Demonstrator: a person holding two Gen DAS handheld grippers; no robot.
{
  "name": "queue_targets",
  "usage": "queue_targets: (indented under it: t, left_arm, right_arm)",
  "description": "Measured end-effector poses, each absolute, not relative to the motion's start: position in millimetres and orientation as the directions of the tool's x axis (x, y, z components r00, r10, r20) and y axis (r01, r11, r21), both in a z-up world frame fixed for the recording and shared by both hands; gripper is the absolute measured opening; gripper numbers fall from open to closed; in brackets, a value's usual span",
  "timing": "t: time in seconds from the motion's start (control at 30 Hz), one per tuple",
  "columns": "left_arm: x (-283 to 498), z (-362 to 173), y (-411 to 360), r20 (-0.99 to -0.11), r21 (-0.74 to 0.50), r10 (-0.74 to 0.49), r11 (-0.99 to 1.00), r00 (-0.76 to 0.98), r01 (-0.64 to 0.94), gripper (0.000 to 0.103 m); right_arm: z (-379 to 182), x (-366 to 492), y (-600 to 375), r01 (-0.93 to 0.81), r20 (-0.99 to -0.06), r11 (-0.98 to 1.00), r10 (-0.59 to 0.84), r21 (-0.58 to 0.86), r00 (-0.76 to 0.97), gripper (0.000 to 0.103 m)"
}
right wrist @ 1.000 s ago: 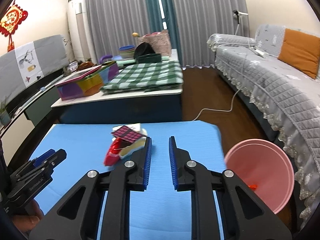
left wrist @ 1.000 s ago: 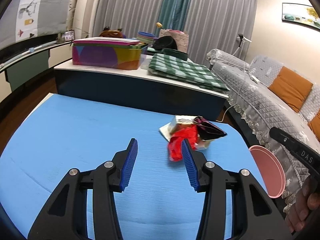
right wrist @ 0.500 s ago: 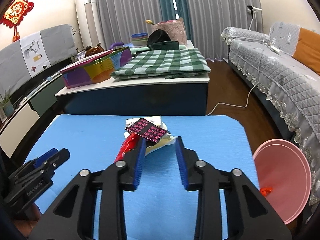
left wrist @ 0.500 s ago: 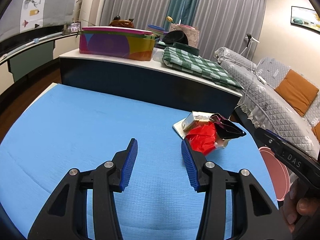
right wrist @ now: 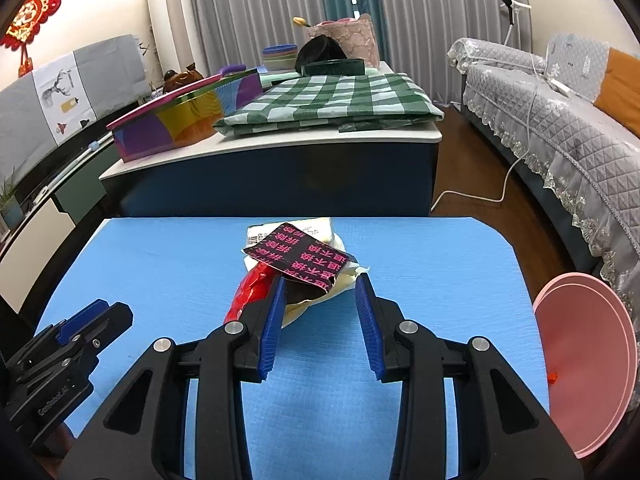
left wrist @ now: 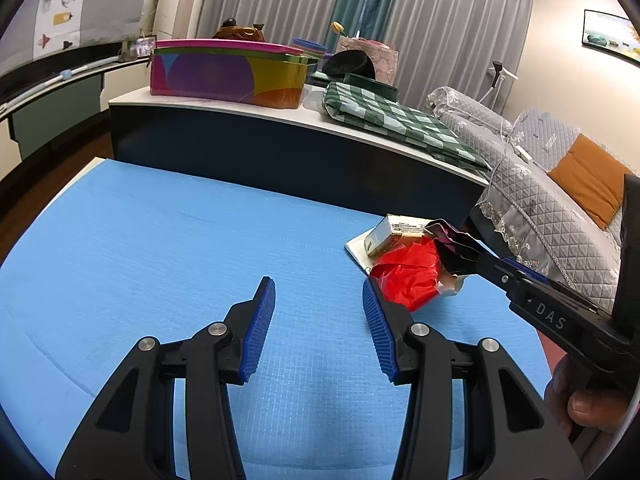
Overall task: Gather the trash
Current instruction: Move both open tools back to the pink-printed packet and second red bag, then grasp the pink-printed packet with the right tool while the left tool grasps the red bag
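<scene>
right gripper: just opening, fingers now moderately apart, nearer than before, straddling black wrapper edge, no squeeze | left gripper: half-open, empty | pink bin waiting | grasp imminent

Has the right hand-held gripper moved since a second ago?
Yes. The right hand-held gripper has advanced toward the trash pile on the blue mat, jaws just opening around its near edge.

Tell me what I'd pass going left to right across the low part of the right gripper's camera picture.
The other black gripper, the crumpled red wrapper, the black packet with pink lettering, bare blue mat, then the pink plastic bin.
</scene>
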State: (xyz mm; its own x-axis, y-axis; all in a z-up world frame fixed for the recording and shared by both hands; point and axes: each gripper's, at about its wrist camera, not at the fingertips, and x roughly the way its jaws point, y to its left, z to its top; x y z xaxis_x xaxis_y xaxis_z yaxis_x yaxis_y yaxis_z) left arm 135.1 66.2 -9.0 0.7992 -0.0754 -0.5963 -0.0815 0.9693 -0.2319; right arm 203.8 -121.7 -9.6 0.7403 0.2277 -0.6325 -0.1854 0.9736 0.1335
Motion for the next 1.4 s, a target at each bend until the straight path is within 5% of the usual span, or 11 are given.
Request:
queue_targets:
  t: [0.3,0.73,1.17,1.4]
  left_arm:
    - [140.2,-9.6,64.8,-0.599,-0.241,-0.087,0.968,0.796,-0.075,0.045]
    - [138.0,-11.7,47.2,-0.599,-0.261,-0.119,0.964,0.792,-0.052,0.045]
    - [162.7,-22.6,23.4,-0.599,-0.302,-0.173,0.953,0.782,-0.02,0.046]
    - [181.6,-32.7,18.3,-0.602,-0.372,-0.234,0.928,0.763,-0.009,0.068]
  right_arm:
    - [-7.9,201.7,-117.4,-0.205,-0.624,0.973,0.224,0.103,0.749,0.016]
    - [16.9,169.5,-158.4,-0.163,-0.557,0.982,0.19,0.098,0.809,0.015]
    - [-27.9,164.9,-204.3,-0.057,-0.644,0.992,0.117,0.112,0.756,0.015]
    - [-39.9,168.1,-205.3,-0.065,-0.665,0.992,0.123,0.112,0.737,0.015]
